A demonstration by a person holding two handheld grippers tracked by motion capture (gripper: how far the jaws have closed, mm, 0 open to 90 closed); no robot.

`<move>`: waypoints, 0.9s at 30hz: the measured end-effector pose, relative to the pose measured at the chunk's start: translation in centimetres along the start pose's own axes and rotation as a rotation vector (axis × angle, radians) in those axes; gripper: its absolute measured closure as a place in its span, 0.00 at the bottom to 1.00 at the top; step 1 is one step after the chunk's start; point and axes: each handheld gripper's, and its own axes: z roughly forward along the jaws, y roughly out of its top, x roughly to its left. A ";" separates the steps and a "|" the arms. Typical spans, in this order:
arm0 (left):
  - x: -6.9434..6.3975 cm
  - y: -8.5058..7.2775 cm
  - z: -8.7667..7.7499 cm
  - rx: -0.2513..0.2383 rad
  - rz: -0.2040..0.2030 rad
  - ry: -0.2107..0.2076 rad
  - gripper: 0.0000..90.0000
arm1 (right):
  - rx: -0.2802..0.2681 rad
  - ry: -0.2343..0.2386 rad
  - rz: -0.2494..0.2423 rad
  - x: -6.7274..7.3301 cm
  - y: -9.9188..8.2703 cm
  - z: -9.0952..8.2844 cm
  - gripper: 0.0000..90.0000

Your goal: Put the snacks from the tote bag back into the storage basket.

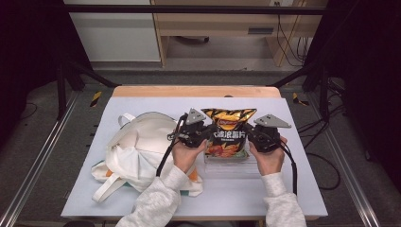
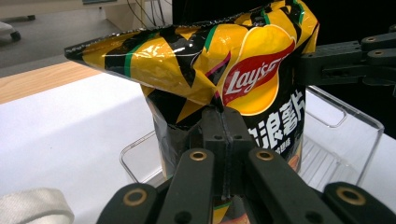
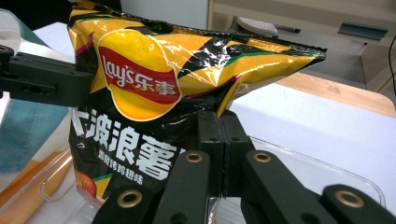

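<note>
High view has exactly one chip bag [image 1: 228, 132], yellow and black, standing upright over one clear plastic tray [image 1: 231, 168] in the middle of the white tabletop [image 1: 293, 189]. Whether the bag's bottom actually rests in the tray I can't tell.

Two grippers are on the bag, one per side. The left gripper [image 1: 204, 134] has its jaws pressed together on the bag's left edge, and the right gripper [image 1: 249, 133] pinches the right edge the same way. Each is held by one hand, so two hands, two light knit sleeves coming up from below the bag. Each gripper carries one grey three-cornered plate on top and trails one black cable.

Left of the bag lies one white tote bag [image 1: 137, 151], crumpled, with a looped handle and a bit of teal and orange peeking out under it. It sits just beside the left hand [image 1: 185, 156].

The left gripper view gets in close: the bag [image 2: 219, 79] shows its red logo and crinkled sealed top, and the gripper's own jaws [image 2: 223, 126] are clamped flat on a fold of foil. The tray [image 2: 345, 135] behind the bag shows a cut-out handle in its wall, which you can't make out from above. The right gripper's jaw [image 2: 345, 63] pokes in at the bag's far edge.

The right gripper view shows the bag's [image 3: 154, 93] white printed characters, with its own jaws [image 3: 223, 130] squeezed shut on the foil.
</note>
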 end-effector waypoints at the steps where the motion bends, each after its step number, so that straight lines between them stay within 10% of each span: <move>1: 0.0 0.0 0.0 0.002 -0.001 0.002 1.00 | -0.001 0.006 0.006 0.0 -0.1 0.1 1.00; 16: 0.1 -0.1 -0.1 -0.014 0.017 0.038 0.86 | -0.017 -0.012 0.001 0.1 -0.2 0.7 0.80; 27: 0.9 0.4 -2.7 -0.051 0.031 0.023 0.59 | -0.124 -0.050 0.019 -0.5 0.2 -0.7 0.34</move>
